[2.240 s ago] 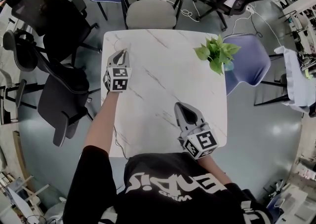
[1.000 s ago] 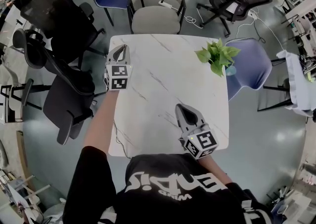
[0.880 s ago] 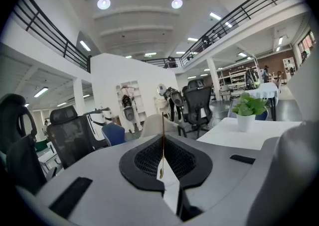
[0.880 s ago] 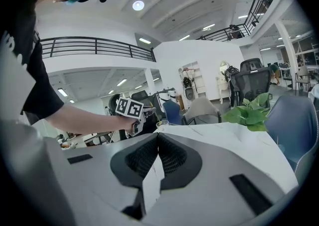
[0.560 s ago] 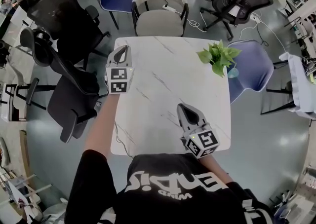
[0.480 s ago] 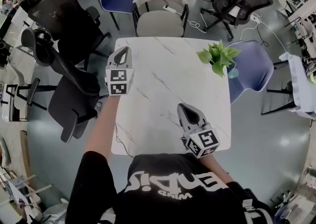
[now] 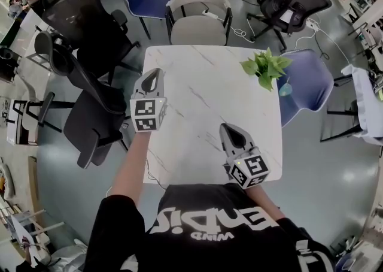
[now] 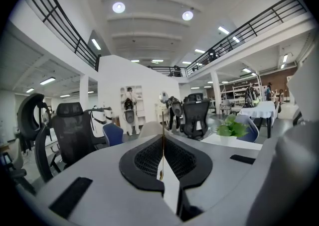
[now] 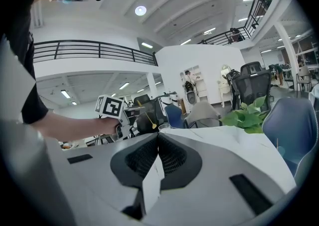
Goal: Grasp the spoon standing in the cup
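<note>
My left gripper (image 7: 154,73) is held over the left edge of the white marble table (image 7: 206,100), shut on a thin gold spoon (image 8: 162,123). The spoon stands upright between its pads. In the right gripper view the spoon (image 9: 152,125) slants down from that gripper, its gold end just beside the rim of a clear cup (image 9: 166,128) on the table's far side. I cannot make out the cup in the head view. My right gripper (image 7: 227,127) rests low over the near right part of the table. Its jaws (image 9: 157,135) are shut with nothing between them.
A potted green plant (image 7: 266,68) stands at the table's far right corner. Black office chairs (image 7: 90,115) crowd the left side. A beige chair (image 7: 197,25) is at the far edge and a blue one (image 7: 305,82) on the right.
The left gripper has drawn back a little toward the person and looks nearer the camera, still shut on the spoon. The head camera has shifted. The right gripper has barely moved.
</note>
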{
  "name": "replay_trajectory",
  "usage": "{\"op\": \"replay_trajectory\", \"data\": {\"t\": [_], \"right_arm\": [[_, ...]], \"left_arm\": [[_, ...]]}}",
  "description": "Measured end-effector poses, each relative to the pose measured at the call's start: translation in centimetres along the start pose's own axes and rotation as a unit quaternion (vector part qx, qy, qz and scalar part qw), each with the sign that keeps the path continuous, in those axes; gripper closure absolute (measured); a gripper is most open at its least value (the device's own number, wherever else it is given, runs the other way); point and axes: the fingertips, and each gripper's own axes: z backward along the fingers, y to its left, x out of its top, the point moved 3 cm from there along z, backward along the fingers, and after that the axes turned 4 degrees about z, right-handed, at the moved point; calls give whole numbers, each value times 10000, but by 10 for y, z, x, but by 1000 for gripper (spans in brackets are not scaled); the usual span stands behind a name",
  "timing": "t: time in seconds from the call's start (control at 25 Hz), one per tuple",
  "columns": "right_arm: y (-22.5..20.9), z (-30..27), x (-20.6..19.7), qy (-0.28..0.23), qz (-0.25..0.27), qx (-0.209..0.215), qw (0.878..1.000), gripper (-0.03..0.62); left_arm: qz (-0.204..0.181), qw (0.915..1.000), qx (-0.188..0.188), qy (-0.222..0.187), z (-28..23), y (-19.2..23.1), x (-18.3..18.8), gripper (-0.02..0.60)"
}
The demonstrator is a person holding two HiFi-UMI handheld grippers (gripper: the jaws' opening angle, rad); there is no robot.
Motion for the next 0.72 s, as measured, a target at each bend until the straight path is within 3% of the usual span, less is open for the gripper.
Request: {"op": "replay_trajectory", "data": {"t": [0.56,0.72], "right_arm": [[10,3,3,-76,117,198,9997,582],[9,5,4,-102,151,211,9996,582]], "left_arm": [[664,9976,151,-130,96,-33,-13,561],[642,9979,121,-54,115,-48,-23,561]]}}
